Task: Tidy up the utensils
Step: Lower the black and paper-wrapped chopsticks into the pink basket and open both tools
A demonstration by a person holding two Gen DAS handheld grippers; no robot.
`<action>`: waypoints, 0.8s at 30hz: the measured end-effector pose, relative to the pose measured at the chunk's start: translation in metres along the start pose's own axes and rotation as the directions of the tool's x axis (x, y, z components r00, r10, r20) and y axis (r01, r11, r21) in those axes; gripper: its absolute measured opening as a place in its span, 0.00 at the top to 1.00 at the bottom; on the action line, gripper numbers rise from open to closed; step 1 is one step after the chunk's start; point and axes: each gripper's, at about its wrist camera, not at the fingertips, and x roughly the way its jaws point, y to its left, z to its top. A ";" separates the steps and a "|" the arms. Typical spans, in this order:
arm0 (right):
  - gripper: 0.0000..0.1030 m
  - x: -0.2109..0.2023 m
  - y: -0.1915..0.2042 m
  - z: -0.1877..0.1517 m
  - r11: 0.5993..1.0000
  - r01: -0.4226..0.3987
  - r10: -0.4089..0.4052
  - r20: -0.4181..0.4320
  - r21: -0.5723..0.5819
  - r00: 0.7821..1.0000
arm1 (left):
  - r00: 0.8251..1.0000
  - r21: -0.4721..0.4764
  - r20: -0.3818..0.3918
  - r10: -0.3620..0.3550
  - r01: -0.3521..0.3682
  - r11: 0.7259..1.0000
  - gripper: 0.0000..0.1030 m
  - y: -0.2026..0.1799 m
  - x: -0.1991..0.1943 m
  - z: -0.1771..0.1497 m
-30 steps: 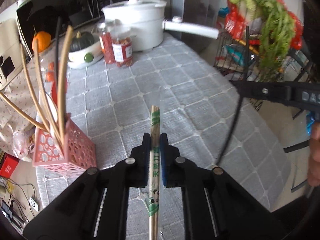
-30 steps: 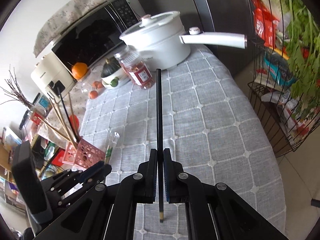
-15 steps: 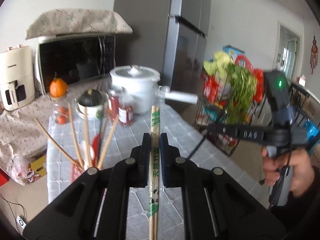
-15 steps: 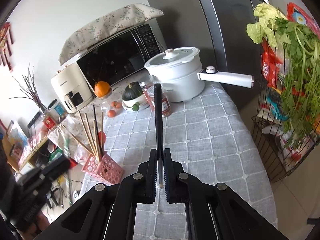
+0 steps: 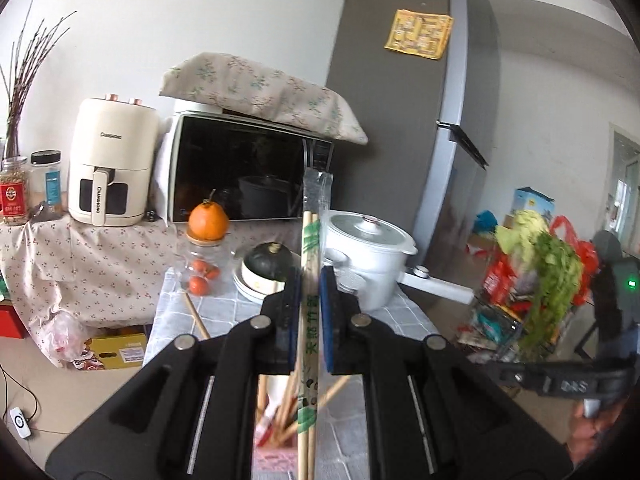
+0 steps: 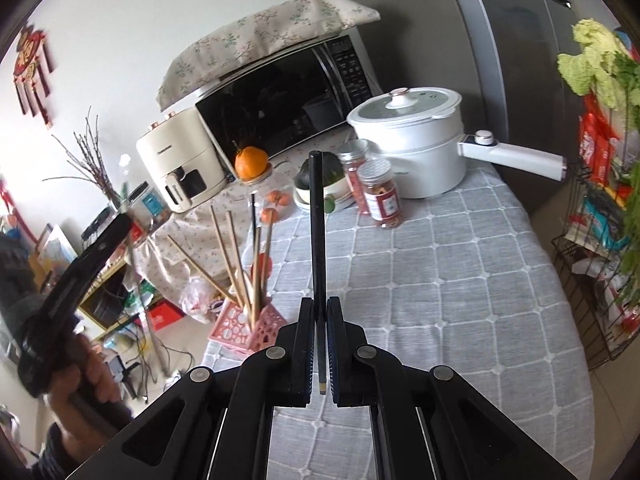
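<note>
The worktop (image 6: 460, 280), under a grey checked cloth, carries a white pot (image 6: 416, 136) with its long handle, two red jars (image 6: 380, 194), a dish with a dark squash (image 5: 268, 270) and, at its near left edge, the pink holder (image 6: 248, 326) from which several wooden chopsticks fan upward. A microwave (image 5: 248, 176) and cream air fryer (image 5: 110, 168) stand behind.

The left gripper (image 5: 309, 292) is pressed together on the wrapped bamboo chopsticks (image 5: 310, 264), whose long axis runs straight out along the fingers, tips toward the microwave. The right gripper (image 6: 319, 344) pinches the black chopstick (image 6: 317, 220), pointing away and up toward the squash.

A second ago both grippers looked down at the cloth; both have since lifted, the left tipping nearly level, so the holder now sits beneath its fingers. Both grips are unchanged.
</note>
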 end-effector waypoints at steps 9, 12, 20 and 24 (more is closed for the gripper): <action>0.94 0.019 0.014 0.003 1.000 -0.007 0.007 -0.007 -0.006 1.000 | 0.993 0.059 0.078 0.091 -0.096 0.994 0.89 0.014 0.041 -0.015; 0.94 0.025 0.012 0.005 1.000 -0.006 0.006 -0.013 0.008 1.000 | 0.991 0.070 0.073 0.112 -0.117 0.991 0.89 0.019 0.054 -0.022; 0.94 0.030 0.006 0.008 1.000 -0.003 0.003 -0.013 0.028 1.000 | 0.990 0.070 -0.010 0.137 -0.136 0.988 0.89 0.031 0.061 -0.044; 0.94 0.030 0.007 0.010 0.999 -0.017 0.017 -0.007 0.037 1.000 | 0.984 0.076 -0.105 0.144 -0.136 0.988 0.81 0.032 0.054 -0.048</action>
